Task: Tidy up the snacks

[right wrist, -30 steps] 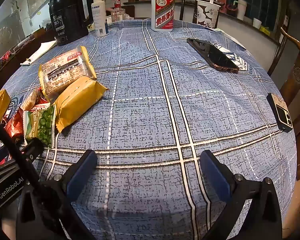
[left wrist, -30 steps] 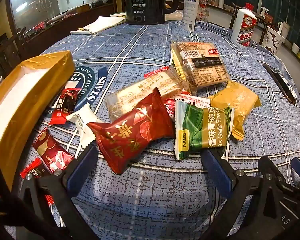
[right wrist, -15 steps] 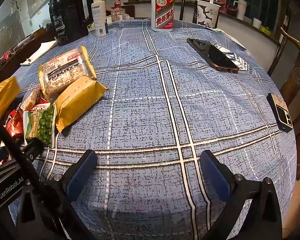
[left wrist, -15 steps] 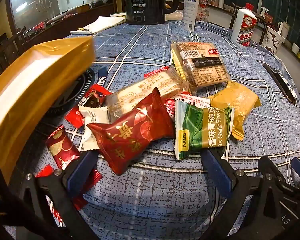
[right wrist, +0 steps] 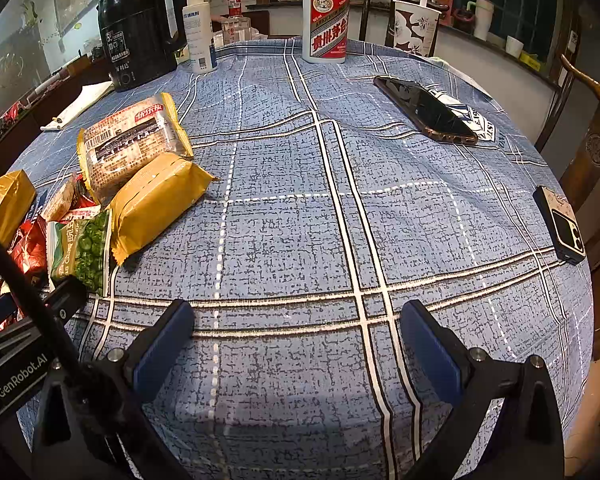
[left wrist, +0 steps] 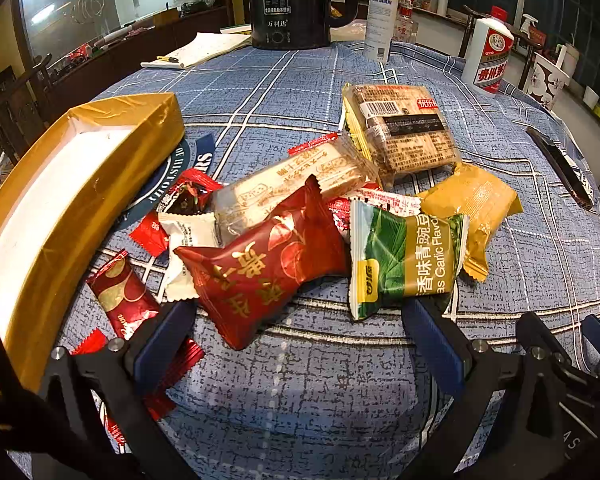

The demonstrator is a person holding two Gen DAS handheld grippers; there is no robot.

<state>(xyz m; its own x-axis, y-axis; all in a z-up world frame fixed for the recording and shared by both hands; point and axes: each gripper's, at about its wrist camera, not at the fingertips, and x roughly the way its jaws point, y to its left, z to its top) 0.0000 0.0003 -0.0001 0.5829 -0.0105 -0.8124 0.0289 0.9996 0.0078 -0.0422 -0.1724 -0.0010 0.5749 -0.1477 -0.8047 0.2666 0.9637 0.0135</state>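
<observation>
A pile of snack packets lies on the blue checked tablecloth: a red packet (left wrist: 260,268), a green garlic-pea packet (left wrist: 404,256), a yellow packet (left wrist: 472,204), a clear biscuit pack (left wrist: 400,128) and a long clear wafer pack (left wrist: 296,184). A gold box with a white inside (left wrist: 60,200) stands at the left, beside small red candies (left wrist: 120,300). My left gripper (left wrist: 296,344) is open and empty just in front of the pile. My right gripper (right wrist: 296,344) is open and empty over bare cloth, right of the yellow packet (right wrist: 156,200) and the pea packet (right wrist: 84,248).
A black kettle (right wrist: 140,32), a white spray bottle (right wrist: 199,28) and a white liquor bottle (right wrist: 326,20) stand at the far edge. A phone (right wrist: 426,110) lies at the back right, a small dark device (right wrist: 564,228) near the right edge. Wooden chairs ring the table.
The gold box swung in from the left, first tilted high over the candies, and now rests lower beside the pile. The small candies were pushed toward the pile. Both grippers stayed put.
</observation>
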